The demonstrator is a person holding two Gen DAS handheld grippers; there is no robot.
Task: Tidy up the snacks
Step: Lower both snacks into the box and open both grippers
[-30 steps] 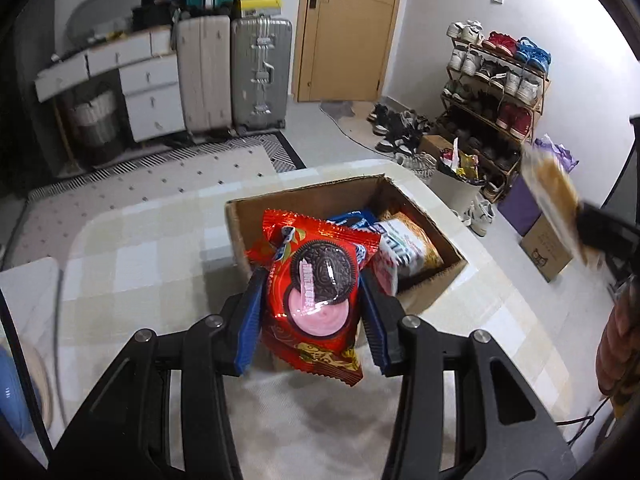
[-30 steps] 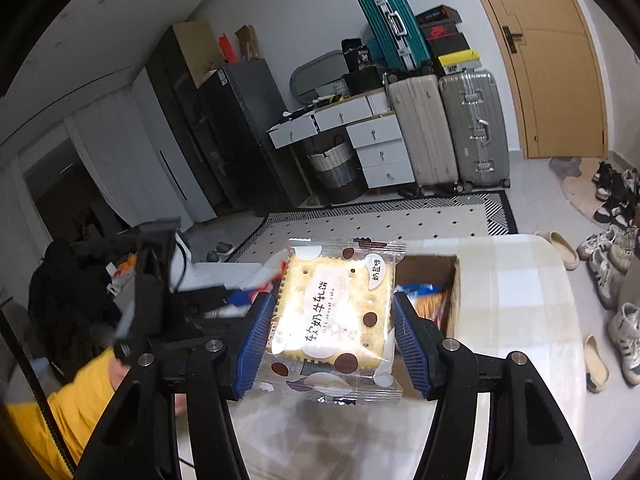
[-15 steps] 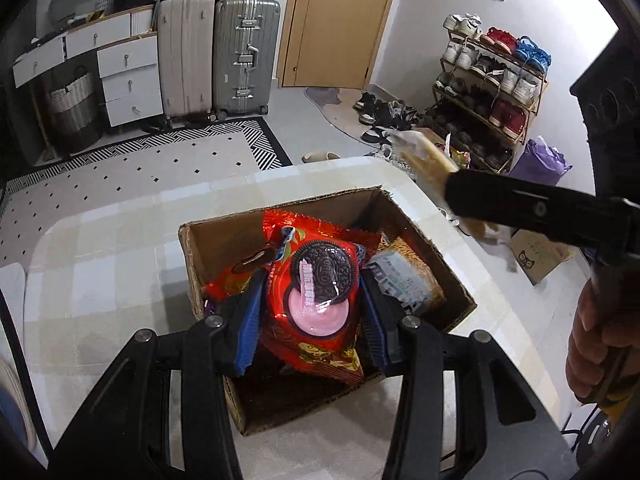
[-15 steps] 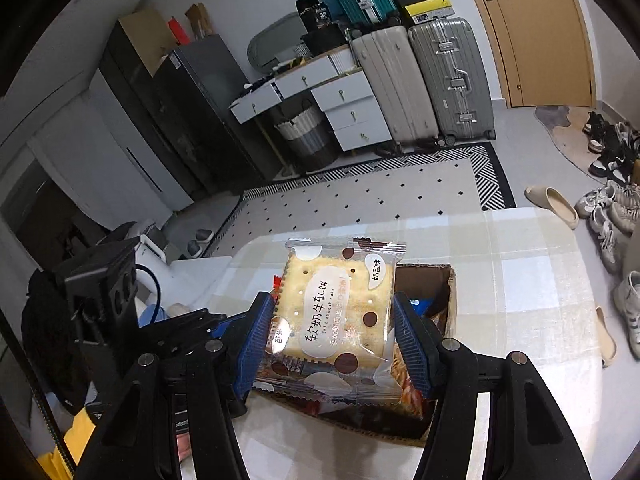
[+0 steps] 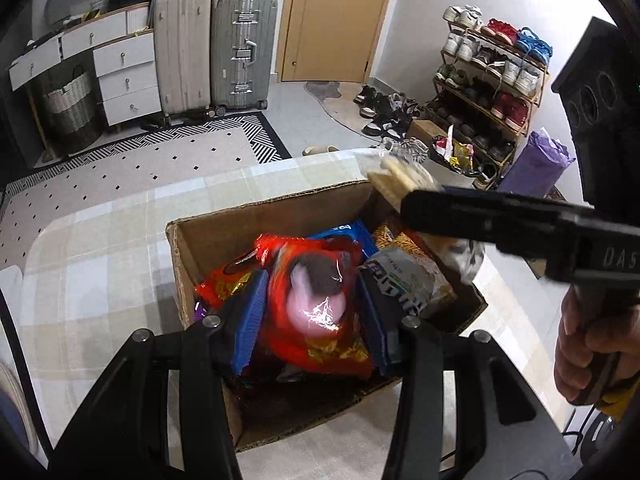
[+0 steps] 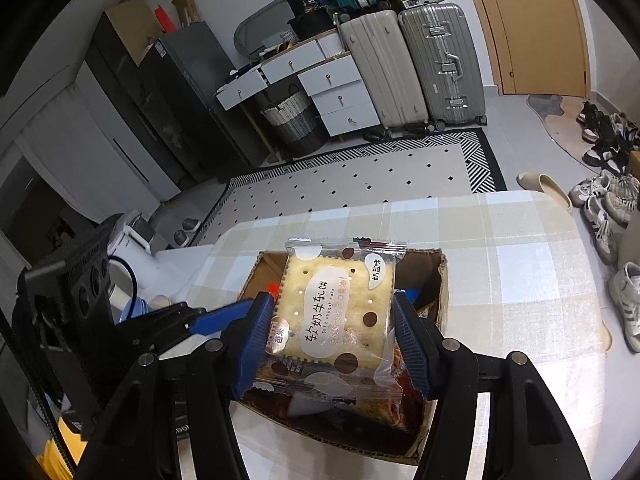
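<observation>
An open cardboard box stands on the checked table and holds several snack packets. My left gripper is over the box with a red cookie packet between its blue pads; the packet is blurred and the jaws look wider apart. My right gripper is shut on a nougat cracker packet and holds it above the box. That gripper and its cracker packet also show in the left wrist view over the box's far right corner. The left gripper's blue finger shows in the right wrist view.
The table has a pale checked cloth. Suitcases, white drawers and a woven basket stand at the far wall. A shoe rack and loose shoes are at the right. A patterned rug lies beyond the table.
Both grippers have moved in over the box and lower. The red packet in the left gripper is now blurred and its jaws look wider apart. The right gripper still holds the cracker packet.
</observation>
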